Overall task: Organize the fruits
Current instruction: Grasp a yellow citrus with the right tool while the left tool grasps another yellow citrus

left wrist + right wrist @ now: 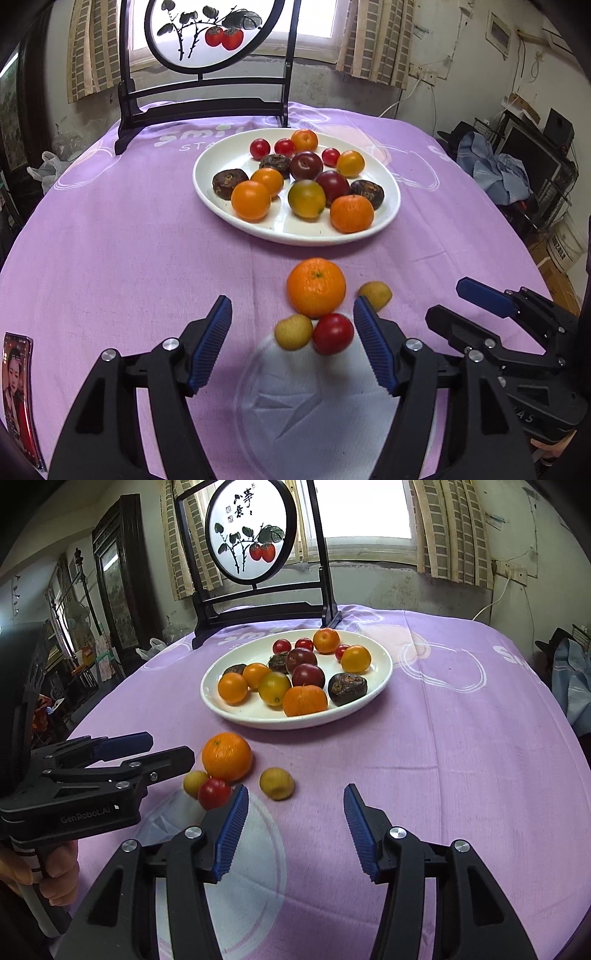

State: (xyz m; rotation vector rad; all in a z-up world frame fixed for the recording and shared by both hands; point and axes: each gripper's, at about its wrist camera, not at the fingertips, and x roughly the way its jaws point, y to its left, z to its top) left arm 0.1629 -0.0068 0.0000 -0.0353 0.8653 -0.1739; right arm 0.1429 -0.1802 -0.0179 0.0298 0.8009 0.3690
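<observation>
White lettering reading "GenRobot.AI" is showing on the black body of the left tongs [147, 755], seen from the right wrist view. The purple cloth covering the round surface [110, 240] is carrying large white print beginning "Smi", with "ST" below it, partly hidden behind the white oval ceramic plate [236, 218]. Black brush characters are sitting above painted red persimmons on the round black-framed table screen [251, 535] standing behind the plate.

The plate is holding small oranges, red cherry tomatoes, dark plums and brown wrinkled fruits. Nearer the cameras, on the cloth, a large round orange tangerine [316, 287] is lying beside a small red tomato [332, 333] and a pale yellow round fruit [294, 331]; a second pale yellow fruit [376, 294] is lying just apart to the right.

The left tongs [291, 347] are standing about half open and empty, with the red tomato and first yellow fruit just ahead of the blue ribbed pads. The right tongs [293, 830] are also partly open, holding nothing. A glossy card with a printed portrait [16, 391] is lying at the left edge.
</observation>
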